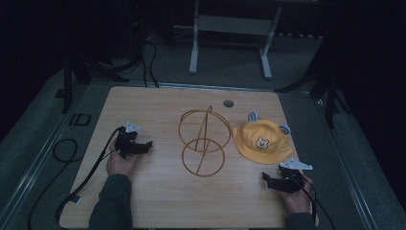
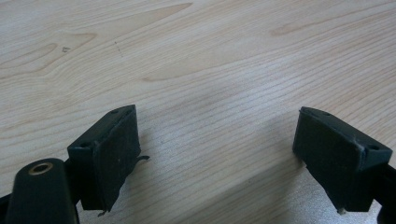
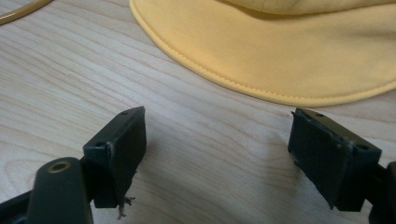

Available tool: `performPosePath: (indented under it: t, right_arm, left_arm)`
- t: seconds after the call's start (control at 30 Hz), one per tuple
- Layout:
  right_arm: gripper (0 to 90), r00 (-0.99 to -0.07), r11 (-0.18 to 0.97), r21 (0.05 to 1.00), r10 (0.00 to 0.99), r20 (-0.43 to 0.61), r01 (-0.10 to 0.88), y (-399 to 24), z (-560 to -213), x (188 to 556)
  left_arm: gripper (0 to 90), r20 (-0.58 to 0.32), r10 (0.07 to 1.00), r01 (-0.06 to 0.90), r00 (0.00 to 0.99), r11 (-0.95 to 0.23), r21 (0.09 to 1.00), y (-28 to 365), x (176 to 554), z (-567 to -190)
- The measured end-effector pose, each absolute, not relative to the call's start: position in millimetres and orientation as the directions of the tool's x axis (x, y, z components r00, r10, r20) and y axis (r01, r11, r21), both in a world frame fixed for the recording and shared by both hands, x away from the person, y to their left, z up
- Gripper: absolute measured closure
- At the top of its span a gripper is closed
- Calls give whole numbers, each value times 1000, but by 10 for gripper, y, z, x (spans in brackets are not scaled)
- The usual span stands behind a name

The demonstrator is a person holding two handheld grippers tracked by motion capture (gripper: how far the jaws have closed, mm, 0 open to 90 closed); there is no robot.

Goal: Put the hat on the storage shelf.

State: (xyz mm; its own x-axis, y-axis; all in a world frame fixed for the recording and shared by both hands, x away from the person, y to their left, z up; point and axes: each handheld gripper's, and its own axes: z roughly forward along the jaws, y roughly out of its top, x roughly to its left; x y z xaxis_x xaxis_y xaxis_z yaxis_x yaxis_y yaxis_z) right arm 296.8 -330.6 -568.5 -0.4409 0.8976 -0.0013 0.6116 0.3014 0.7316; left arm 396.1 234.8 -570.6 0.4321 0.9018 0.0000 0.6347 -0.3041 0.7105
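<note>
Both tongs — left (image 1: 143,146), right (image 1: 267,179) — low, agape, beside hat (image 1: 262,139).

both tools, left tool (image 1: 146,145) and right tool (image 1: 265,178), gape wide, empty.

Table (image 1: 158,201): pale wood grain, smooth, matt. Hat (image 1: 262,140): yellow cloth, stitched brim, matt. Stand (image 1: 203,141): thin golden wire, slight sheen. Gripper pads (image 3: 122,154): black, matt, frayed at edges.
</note>
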Motion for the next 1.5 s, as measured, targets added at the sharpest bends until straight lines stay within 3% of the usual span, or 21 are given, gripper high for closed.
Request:
performPosePath:
  t: [0.57, 0.87, 1.17, 1.5]
  right_arm:
    - [258, -409, 282, 727, 912, -1, 627, -3276, -5668, 2956]
    - [416, -463, 350, 696, 886, -28, 627, -3201, -5596, 2912]
    - [453, -554, 500, 631, 822, -131, 593, -3056, -5497, 2884]
    - [478, -615, 544, 605, 781, -111, 582, -3161, -5357, 2868]
  left_arm:
    - [145, 0, 902, 635, 431, -304, 710, 2347, 3958, -5706]
    - [146, 1, 904, 636, 428, -303, 710, 2344, 3952, -5705]
    - [146, 2, 905, 637, 426, -301, 709, 2342, 3949, -5705]
    - [145, 2, 905, 638, 426, -302, 708, 2341, 3947, -5704]
